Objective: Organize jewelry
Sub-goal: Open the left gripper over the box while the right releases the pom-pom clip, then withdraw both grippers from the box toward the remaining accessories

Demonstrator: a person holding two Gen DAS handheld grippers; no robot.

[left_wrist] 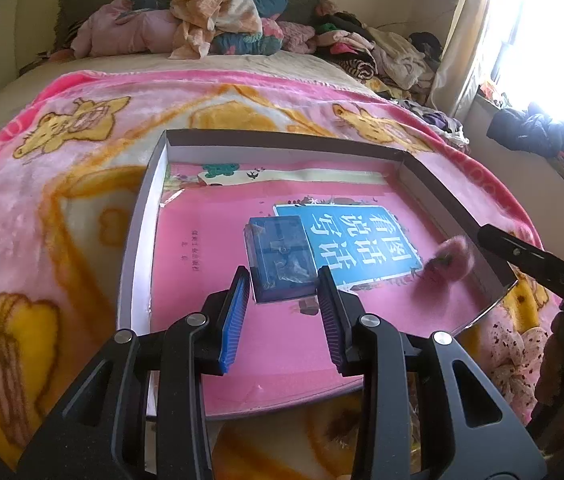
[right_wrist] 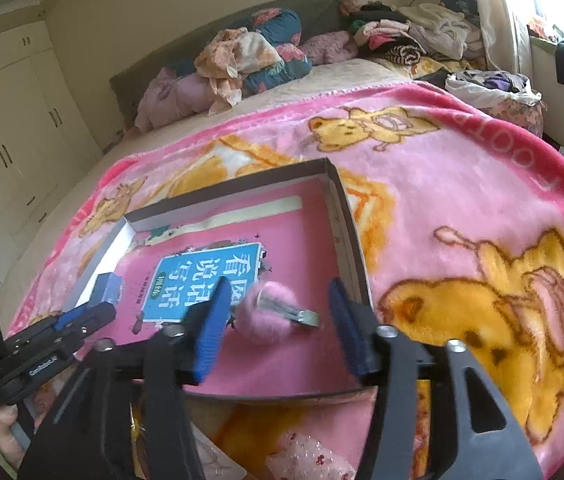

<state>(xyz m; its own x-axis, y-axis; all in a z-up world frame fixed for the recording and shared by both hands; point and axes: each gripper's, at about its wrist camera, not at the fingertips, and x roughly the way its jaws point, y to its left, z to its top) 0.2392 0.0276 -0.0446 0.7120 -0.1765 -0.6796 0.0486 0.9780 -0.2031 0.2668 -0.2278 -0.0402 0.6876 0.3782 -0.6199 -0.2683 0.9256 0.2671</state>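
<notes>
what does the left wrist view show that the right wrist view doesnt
Only the left wrist view shows the whole top of the small clear blue plastic jewelry case, just ahead of the open left hand-held gripper, and the bright window.

Only the right wrist view shows the silver metal clip on the fluffy pink pompom hair clip, between the fingers of the open right hand-held gripper, and the cream wardrobe doors.

Both show the shallow cardboard box lid, the pink book with a blue title panel and the pink cartoon blanket.
</notes>
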